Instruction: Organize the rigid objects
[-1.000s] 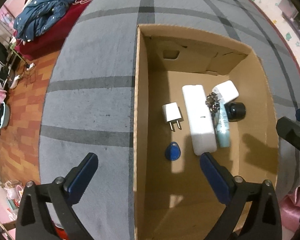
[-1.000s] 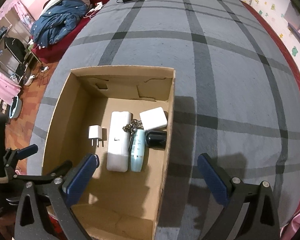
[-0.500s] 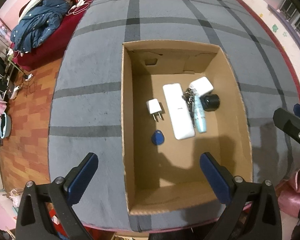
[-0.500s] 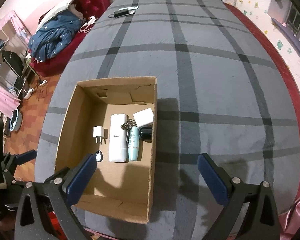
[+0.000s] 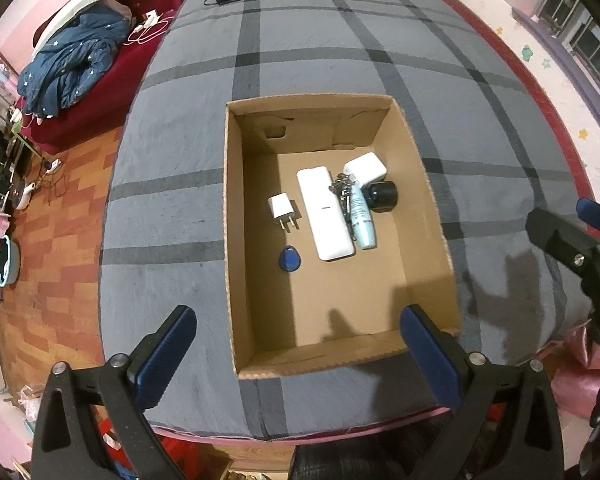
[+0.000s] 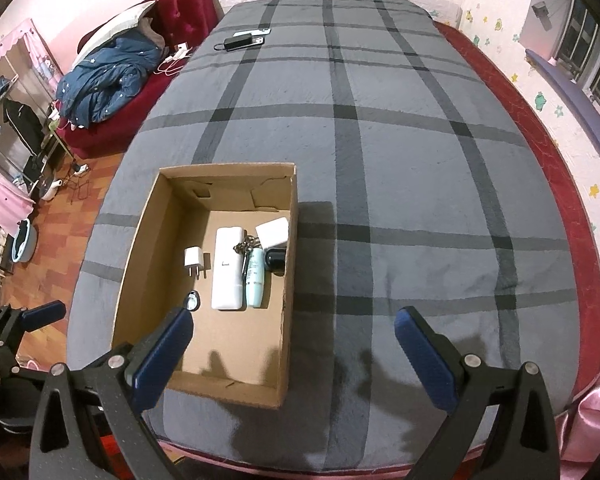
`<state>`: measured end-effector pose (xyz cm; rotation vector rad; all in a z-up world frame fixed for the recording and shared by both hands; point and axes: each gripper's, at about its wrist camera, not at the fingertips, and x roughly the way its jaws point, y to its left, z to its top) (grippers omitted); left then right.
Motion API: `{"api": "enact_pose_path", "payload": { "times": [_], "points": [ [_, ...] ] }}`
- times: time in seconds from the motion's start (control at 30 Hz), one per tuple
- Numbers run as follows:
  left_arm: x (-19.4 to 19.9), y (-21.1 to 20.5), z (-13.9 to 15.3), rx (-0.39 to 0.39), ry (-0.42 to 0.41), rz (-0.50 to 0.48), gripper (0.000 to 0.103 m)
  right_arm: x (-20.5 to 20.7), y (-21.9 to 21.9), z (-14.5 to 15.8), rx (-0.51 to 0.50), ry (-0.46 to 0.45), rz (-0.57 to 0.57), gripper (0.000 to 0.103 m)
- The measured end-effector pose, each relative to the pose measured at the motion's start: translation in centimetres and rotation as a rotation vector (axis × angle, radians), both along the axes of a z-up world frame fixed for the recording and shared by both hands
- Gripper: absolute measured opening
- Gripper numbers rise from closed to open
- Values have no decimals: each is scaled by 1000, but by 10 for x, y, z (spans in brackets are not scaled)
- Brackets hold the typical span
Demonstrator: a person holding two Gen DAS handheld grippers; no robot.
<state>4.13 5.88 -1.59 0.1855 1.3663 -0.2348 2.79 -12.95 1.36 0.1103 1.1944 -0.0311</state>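
Both claws, left claw (image 5: 298, 346) and right claw (image 6: 294, 346), gape wide and empty above the bed's (image 6: 400, 168) near edge. The cardboard box (image 5: 230, 208) holds a charger plug (image 5: 280, 207), blue tag (image 5: 289, 259) and white case (image 5: 326, 213).

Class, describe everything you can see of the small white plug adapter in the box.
The white plug adapter is a small, smooth, plastic-looking cube with two metal prongs pointing toward the camera. It lies flat on the floor of the cardboard box, left of the long white device and beyond the blue key fob, touching neither.
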Motion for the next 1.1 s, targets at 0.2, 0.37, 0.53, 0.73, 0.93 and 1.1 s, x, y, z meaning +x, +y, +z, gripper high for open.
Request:
{"api": "enact_pose_path", "payload": {
  "times": [0.2, 0.37, 0.53, 0.73, 0.93, 1.1],
  "points": [
    [-14, -4, 7, 6, -9, -21, 103, -13, -1, 5, 13, -7, -12, 103],
    [-21, -6, 5, 15, -2, -33, 103, -15, -3, 4, 14, 0, -18, 103],
    [-21, -4, 7, 4, -7, -25, 103, -17, 2, 4, 7, 3, -1, 103],
    [-21, -6, 8, 1, -11, -29, 103, -17, 3, 5, -1, 3, 1, 103],
    [-22, -9, 10, -2, -16, -36, 103, -17, 4, 4, -5, 8, 5, 103],
    [-23, -11, 11, 0, -18, -42, 103, -18, 4, 4, -6, 10, 7, 103]
  ]
}}
